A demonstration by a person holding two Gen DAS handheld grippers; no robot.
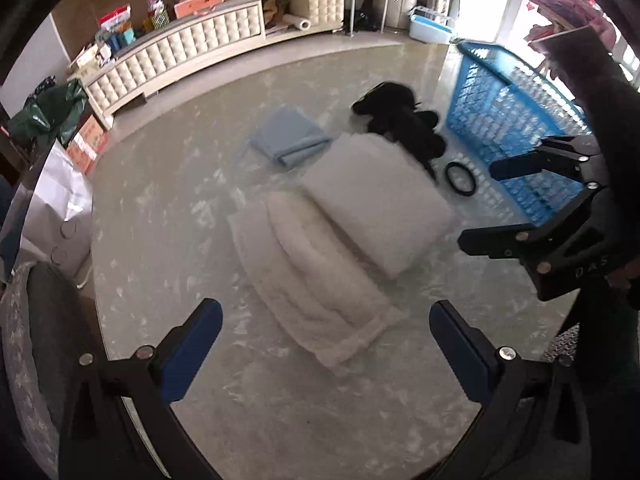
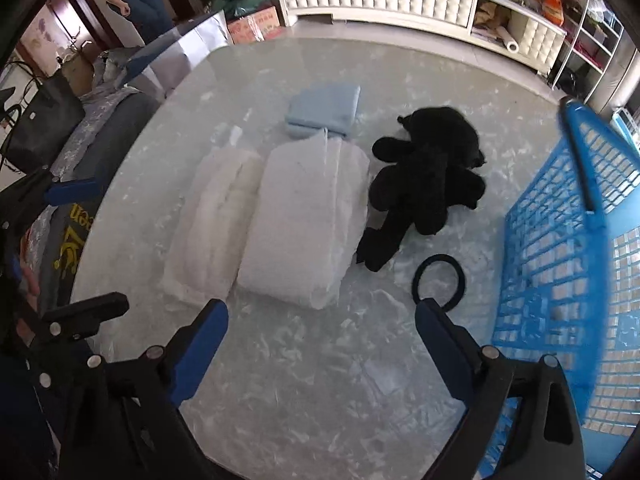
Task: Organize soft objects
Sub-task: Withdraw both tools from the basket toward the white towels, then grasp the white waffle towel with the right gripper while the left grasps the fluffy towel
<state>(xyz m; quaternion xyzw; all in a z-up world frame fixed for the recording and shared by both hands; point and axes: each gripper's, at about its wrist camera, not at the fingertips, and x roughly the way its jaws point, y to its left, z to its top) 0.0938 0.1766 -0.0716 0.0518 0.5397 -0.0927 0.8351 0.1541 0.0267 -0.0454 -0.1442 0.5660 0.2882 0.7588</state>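
Both tongs spread, empty: left gripper (image 1: 326,344), right gripper (image 2: 322,338) above the table (image 2: 304,400). Towels (image 2: 304,216), blue cloth (image 2: 324,114), black plush toy (image 2: 428,172) lie beside the blue basket (image 2: 560,248). Risk: a pinch catches only the top layer and the towel unfolds.

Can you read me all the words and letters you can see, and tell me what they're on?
"DAS": pale letters on the black body of the right gripper, in the left wrist view.
Yellow print on the dark fabric item by the glass table's left edge: cut off, unreadable.
Red print on the orange cardboard box on the floor: too blurred.
Coloured boxes on the cream tufted cabinet: too small.
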